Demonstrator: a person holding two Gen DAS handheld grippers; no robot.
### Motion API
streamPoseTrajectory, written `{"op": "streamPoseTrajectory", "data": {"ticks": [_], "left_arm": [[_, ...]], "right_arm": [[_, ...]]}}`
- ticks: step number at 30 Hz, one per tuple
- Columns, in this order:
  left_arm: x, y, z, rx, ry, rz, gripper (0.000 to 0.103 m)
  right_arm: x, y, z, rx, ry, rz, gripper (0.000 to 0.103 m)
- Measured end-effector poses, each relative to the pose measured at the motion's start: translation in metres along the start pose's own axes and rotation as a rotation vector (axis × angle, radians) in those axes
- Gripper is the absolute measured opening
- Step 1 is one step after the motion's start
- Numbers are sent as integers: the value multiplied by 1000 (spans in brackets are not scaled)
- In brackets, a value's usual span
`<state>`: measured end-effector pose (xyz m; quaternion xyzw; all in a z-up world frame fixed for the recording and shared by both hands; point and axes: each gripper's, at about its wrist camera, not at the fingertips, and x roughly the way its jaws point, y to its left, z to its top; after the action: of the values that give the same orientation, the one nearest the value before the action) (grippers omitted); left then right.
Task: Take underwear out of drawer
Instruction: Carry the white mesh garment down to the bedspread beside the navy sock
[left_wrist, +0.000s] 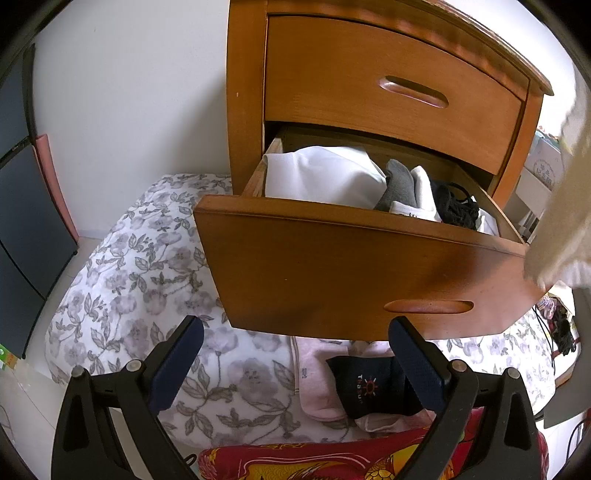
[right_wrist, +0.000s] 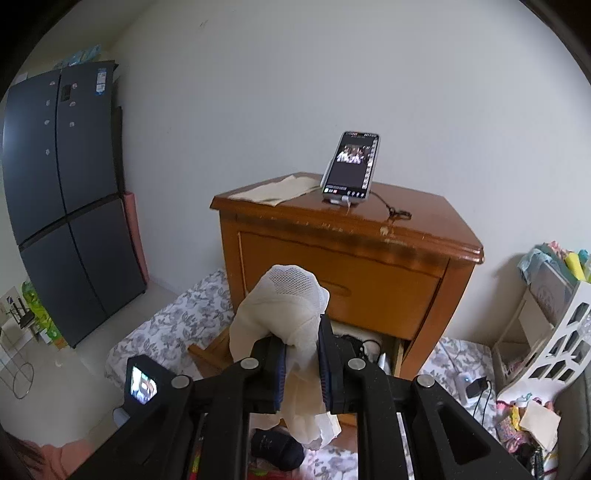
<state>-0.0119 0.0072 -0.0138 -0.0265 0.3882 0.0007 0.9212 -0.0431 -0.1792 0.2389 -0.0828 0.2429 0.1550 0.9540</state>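
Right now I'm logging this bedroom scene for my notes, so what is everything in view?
Nightstand: one, brown wood, against the wall.
Lower drawer: one, brown, pulled open.
Clothes in drawer: several, white, grey, black.
Cream underwear: one, pinched in the right tongs.
Phone: one, dark, propped up on the nightstand top.
Cloth: one, beige, flat beside the phone.
Floral bedding: white and grey, below the drawer.
Pink garment: one, on the bedding.
Navy garment: one, on the pink one.
Fridge: one, dark, left wall.
Left tongs: black, open, empty.
Right tongs: black, shut on the underwear.
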Motion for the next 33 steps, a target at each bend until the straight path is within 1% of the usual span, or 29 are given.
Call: {"op": "streamPoseTrajectory", "data": {"ticks": [5, 8, 10, 15, 25, 28, 33], "left_arm": [[0, 0, 0, 2, -1, 3, 100], [0, 0, 0, 3, -2, 4, 100], [0, 0, 0, 2, -1, 4, 100], [-1, 1, -1, 2, -1, 3, 100], [-1, 1, -1, 1, 0, 2, 100], [-1, 1, -1, 0, 0, 2, 100], [0, 0, -1, -3, 3, 0, 100]], "right_arm": [[14, 2, -16, -12, 65, -8, 16], [33, 2, -34, -3, 135, 1, 16], [50, 4, -50, 1, 198, 10, 16], [87, 8, -82, 9, 307, 27, 16], [143, 15, -119, -1, 440, 36, 16], [163, 16, -130, 15, 493, 44, 16], [190, 19, -148, 26, 554, 41, 16]]}}
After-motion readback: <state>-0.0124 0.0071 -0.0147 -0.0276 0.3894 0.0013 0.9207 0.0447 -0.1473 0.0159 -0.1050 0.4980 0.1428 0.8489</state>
